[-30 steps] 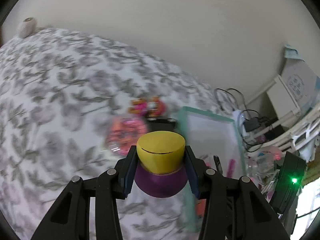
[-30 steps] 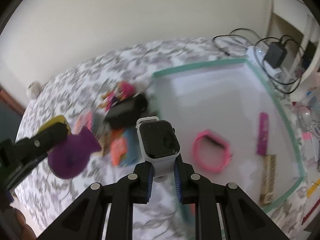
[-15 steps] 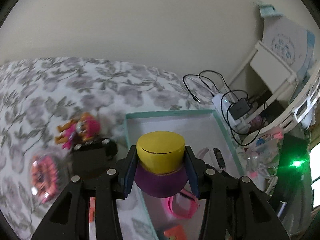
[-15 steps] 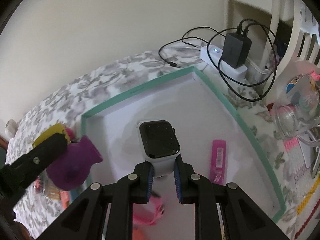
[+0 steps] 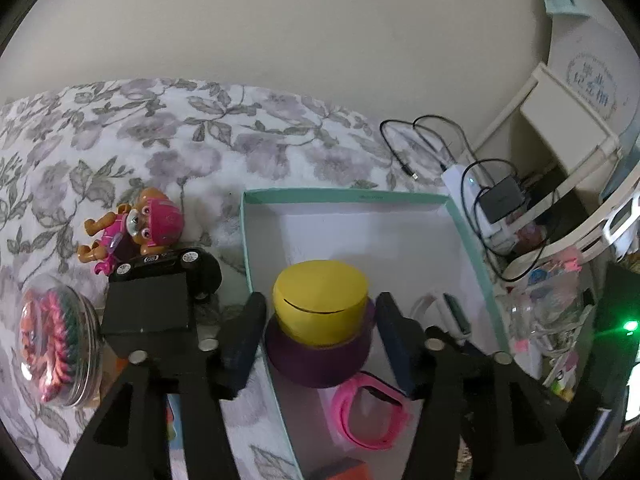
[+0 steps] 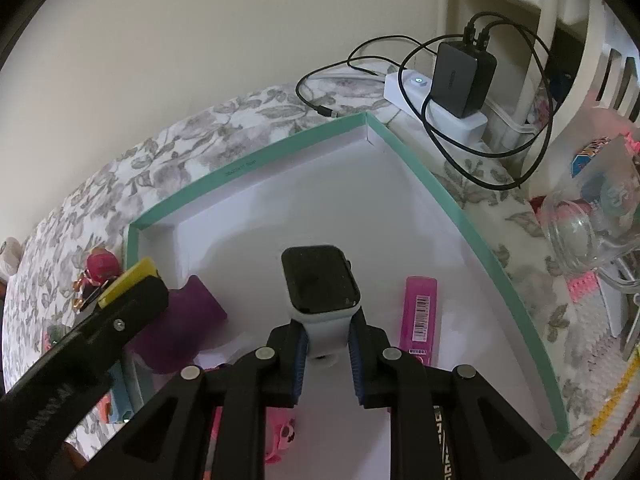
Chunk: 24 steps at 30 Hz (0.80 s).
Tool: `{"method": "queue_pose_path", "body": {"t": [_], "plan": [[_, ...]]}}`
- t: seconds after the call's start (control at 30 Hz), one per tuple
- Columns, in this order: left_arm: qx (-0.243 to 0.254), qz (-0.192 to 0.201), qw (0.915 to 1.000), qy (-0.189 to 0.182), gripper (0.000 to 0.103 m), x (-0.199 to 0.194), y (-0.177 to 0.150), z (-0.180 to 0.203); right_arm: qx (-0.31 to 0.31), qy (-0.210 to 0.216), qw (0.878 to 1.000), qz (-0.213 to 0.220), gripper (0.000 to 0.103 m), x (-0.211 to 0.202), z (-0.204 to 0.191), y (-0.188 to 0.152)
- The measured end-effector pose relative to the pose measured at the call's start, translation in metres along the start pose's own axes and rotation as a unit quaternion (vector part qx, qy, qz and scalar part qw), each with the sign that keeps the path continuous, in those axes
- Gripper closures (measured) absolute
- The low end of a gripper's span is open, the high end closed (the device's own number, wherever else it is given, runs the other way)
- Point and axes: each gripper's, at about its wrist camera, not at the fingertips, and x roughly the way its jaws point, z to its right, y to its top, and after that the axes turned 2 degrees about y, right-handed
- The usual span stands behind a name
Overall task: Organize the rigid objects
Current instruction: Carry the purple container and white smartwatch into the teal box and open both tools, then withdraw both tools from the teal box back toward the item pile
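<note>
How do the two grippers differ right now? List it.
Grip: the left gripper has just been opening, its pads off the yellow and purple toy between them; the right gripper is clamped on the watch by its white strap.
Load: the toy is wide and round; the watch is flat.
Shared: both are over the teal box.

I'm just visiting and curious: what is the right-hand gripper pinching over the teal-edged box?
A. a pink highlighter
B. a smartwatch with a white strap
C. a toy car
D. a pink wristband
B: in the right wrist view the right gripper is shut on the white strap of the smartwatch, above the teal-edged box.
</note>
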Motion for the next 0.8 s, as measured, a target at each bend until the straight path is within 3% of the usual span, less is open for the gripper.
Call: {"method": "queue_pose_path", "body": {"t": [0.17, 0.3, 0.33, 0.43, 0.5, 0.57, 0.73, 0.8], "plan": [[-0.015, 0.011, 0.9998, -0.001, 0.034, -0.023, -0.001, -0.002, -0.004, -0.005, 1.0, 0.002, 0.064, -0.014, -0.001, 0.0], [-0.022, 0.026, 0.9994, 0.001, 0.028, -0.045, -0.003, -0.004, -0.009, -0.008, 1.0, 0.006, 0.063, -0.029, -0.005, -0.003], [-0.021, 0.032, 0.9992, 0.01, 0.026, -0.051, -0.004, -0.005, -0.011, -0.008, 1.0, 0.006, 0.063, -0.031, -0.006, -0.004], [-0.024, 0.049, 0.9977, 0.042, 0.025, -0.069, -0.008, -0.011, -0.019, -0.009, 1.0, 0.005, 0.044, -0.039, -0.01, -0.01], [-0.027, 0.053, 0.9958, 0.07, 0.024, -0.078, -0.012, -0.017, -0.027, -0.01, 1.0, 0.006, 0.041, -0.045, -0.013, -0.014], [-0.03, 0.055, 0.9922, 0.107, 0.013, -0.086, -0.018, -0.025, -0.034, -0.014, 0.999, 0.007, 0.039, -0.049, -0.016, -0.019], [-0.037, 0.05, 0.9854, 0.159, 0.009, -0.095, -0.033, -0.044, -0.048, -0.017, 0.999, 0.017, 0.024, -0.065, -0.022, -0.031], [-0.045, 0.045, 0.9825, 0.175, 0.005, -0.098, -0.042, -0.054, -0.054, -0.021, 0.998, 0.022, 0.013, -0.071, -0.025, -0.036]]}}
